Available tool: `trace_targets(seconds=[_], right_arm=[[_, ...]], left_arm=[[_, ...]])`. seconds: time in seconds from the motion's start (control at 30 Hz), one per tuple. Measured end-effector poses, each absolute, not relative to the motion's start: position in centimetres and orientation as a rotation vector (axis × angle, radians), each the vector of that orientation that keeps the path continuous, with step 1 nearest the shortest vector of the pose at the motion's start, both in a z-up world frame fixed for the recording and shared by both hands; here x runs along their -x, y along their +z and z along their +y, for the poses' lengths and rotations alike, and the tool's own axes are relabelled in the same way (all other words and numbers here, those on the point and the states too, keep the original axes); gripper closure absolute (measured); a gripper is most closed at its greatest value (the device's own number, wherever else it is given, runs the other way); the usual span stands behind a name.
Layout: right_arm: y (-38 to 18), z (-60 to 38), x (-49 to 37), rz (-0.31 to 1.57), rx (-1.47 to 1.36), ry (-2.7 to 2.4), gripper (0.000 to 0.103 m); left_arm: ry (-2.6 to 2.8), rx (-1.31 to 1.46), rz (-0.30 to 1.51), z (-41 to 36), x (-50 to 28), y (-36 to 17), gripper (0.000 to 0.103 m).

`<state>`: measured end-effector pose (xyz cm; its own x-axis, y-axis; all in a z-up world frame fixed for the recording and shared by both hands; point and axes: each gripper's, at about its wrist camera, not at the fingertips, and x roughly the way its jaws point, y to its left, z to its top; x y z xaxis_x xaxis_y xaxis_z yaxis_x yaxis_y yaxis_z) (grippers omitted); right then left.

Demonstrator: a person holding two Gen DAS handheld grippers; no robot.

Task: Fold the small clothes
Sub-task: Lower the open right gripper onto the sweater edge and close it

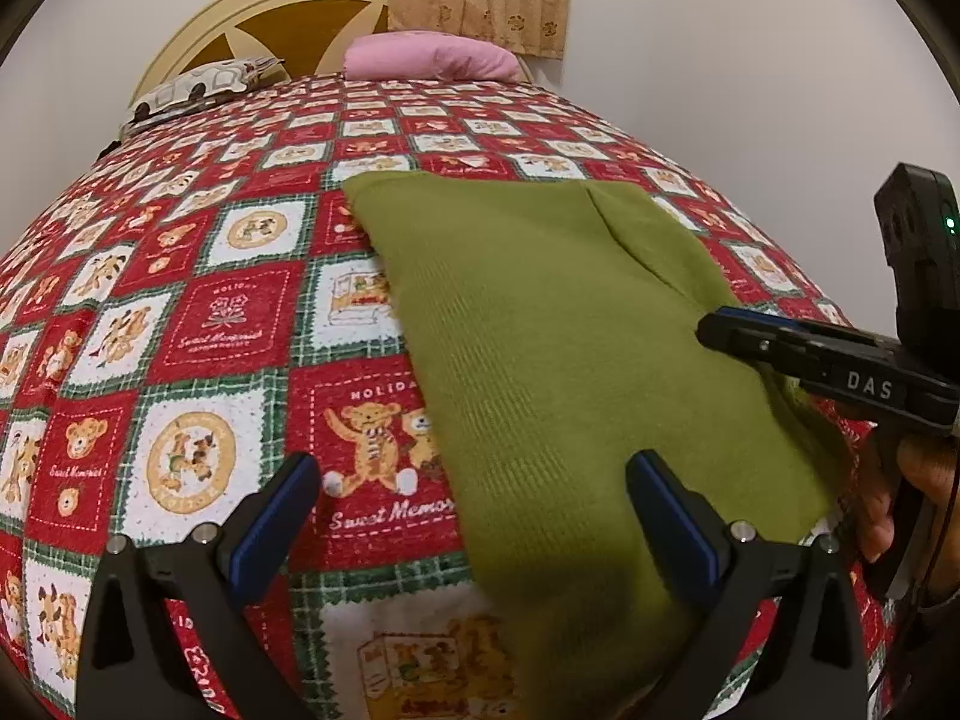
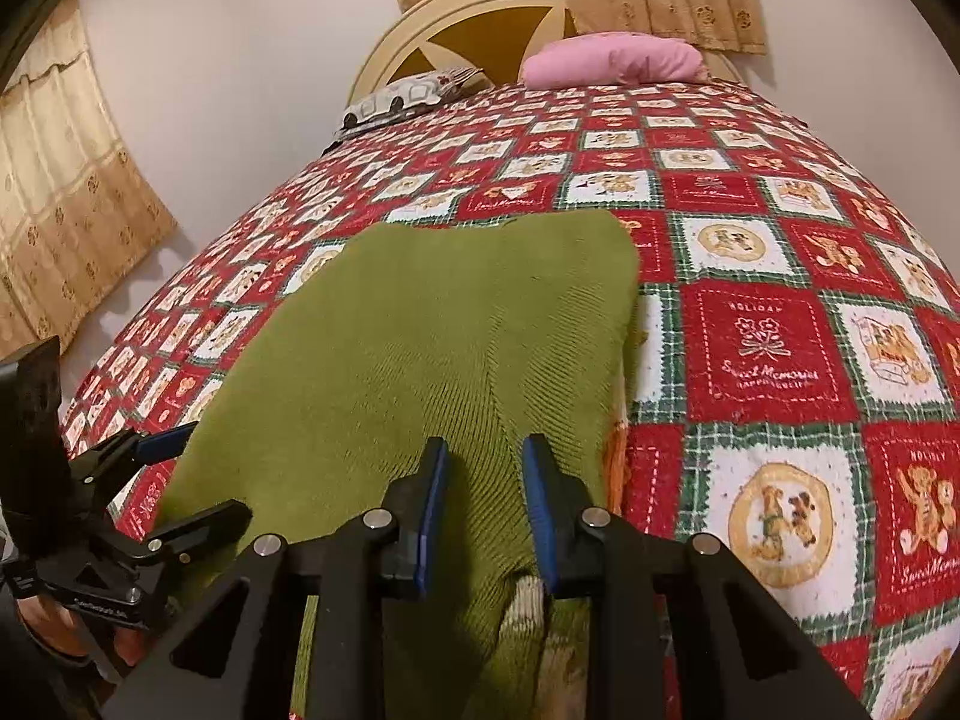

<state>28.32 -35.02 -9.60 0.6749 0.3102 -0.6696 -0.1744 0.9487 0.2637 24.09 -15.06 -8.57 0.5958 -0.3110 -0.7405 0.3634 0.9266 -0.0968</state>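
Observation:
A green ribbed garment (image 1: 540, 324) lies on the bed, partly folded; it also shows in the right wrist view (image 2: 432, 324). My left gripper (image 1: 474, 480) is open wide, low over the garment's near left edge, holding nothing. My right gripper (image 2: 483, 462) has its jaws a narrow gap apart with a ridge of the green cloth running between them; whether the pads touch the cloth is unclear. In the left wrist view the right gripper (image 1: 714, 330) comes in from the right over the garment's right edge. The left gripper (image 2: 180, 480) shows at lower left in the right wrist view.
The bed has a red, white and green teddy-bear quilt (image 1: 210, 324). A pink pillow (image 1: 432, 57) and a patterned pillow (image 1: 198, 87) lie by the cream headboard (image 1: 252, 12). Beige curtains (image 2: 66, 210) hang on the walls. A hand (image 1: 888, 498) holds the right gripper.

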Motion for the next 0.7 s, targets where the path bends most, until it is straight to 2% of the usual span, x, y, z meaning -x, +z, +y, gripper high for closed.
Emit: trace_targets(seconds=[0.07,0.17,0.4,0.57,0.63,0.7], right_arm=[[-9.9,-35.5,-28.5,0.783,-0.218,0.282,0.078],[-10.0,-36.3,-29.0,0.793,-0.264,0.277,0.086],[-9.8,-35.9,-28.8,0.792,-0.237,0.281,0.086],[-9.3,-36.5,-28.8,0.78,-0.26,0.323,0.08],[-9.0,-37.0,-28.9,0.769,-0.288,0.348,0.072],[-8.9,-37.4,-29.2,0.762,-0.311,0.364,0.069]], left_arm=[[-0.404,-0.06,0.85,-15.1,-24.3,-8.7,0.0],[-0.431,-0.039,0.871,-15.3,-24.8,-8.9,0.0],[-0.491,0.047,0.911,-14.5,-25.3,-9.8,0.0],[-0.49,0.049,0.898,-14.5,-25.0,-9.7,0.0],[-0.49,0.054,0.894,-14.4,-24.9,-9.7,0.0],[-0.494,0.062,0.896,-14.2,-25.0,-9.8,0.0]])
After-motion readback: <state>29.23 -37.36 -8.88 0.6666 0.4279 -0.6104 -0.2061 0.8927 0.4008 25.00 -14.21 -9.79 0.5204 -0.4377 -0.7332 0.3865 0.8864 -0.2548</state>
